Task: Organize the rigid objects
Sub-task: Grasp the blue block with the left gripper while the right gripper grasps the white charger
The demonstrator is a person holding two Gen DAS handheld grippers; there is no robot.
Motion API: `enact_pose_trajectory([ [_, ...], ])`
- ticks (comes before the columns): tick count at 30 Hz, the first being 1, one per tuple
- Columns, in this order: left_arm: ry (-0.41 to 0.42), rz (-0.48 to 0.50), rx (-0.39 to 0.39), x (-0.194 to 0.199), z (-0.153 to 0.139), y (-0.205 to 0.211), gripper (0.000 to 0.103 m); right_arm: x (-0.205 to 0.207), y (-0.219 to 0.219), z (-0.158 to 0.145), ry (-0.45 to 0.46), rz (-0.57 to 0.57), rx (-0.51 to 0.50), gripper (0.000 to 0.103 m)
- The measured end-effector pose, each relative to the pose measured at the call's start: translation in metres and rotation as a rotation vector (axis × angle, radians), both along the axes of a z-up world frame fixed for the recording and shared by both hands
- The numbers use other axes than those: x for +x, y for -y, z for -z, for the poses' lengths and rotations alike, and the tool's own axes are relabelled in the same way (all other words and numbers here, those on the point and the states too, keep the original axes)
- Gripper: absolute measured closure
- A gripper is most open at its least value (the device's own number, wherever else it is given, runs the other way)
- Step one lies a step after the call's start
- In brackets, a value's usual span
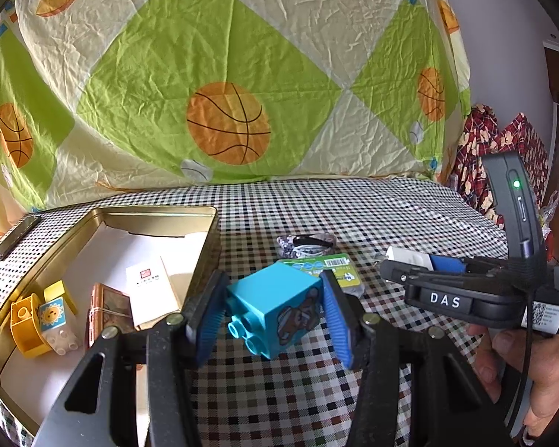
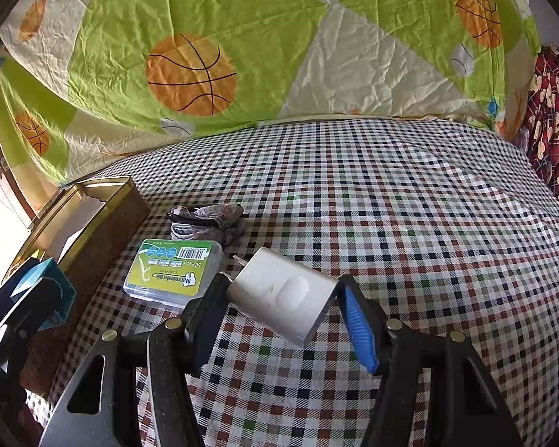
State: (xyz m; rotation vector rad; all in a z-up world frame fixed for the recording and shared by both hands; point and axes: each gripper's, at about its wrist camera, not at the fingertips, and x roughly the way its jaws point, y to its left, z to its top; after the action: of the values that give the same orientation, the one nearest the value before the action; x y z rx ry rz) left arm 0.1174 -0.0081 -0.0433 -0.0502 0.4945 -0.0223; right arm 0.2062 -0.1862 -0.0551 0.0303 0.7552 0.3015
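Nearby, left gripper (image 1: pixel 274 320) clamps teal block (image 1: pixel 279 309); right gripper (image 2: pixel 283 316) clamps white charger (image 2: pixel 283 294) beside floss box (image 2: pixel 173 272).

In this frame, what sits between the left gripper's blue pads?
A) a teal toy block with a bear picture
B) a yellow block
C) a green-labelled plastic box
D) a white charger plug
A: the left wrist view shows the left gripper clamped on the teal toy block, bear face outward.
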Motion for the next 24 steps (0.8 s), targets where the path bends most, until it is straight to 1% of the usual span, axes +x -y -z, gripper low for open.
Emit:
enact_pose_trajectory([
  [5, 0.003, -0.002, -0.003, 0.000, 0.000, -0.001, 0.053, -0.010, -0.004, -0.006, 0.060, -0.001, -0.022, 0.041],
  [13, 0.009, -0.008, -0.002, -0.002, -0.001, -0.001, 0.053, -0.031, -0.005, -0.015, 0.162, -0.002, -0.023, 0.041],
  [24, 0.024, -0.019, 0.005, -0.004, -0.003, -0.001, 0.053, -0.048, -0.008, -0.020, 0.256, -0.003, -0.029, 0.041],
])
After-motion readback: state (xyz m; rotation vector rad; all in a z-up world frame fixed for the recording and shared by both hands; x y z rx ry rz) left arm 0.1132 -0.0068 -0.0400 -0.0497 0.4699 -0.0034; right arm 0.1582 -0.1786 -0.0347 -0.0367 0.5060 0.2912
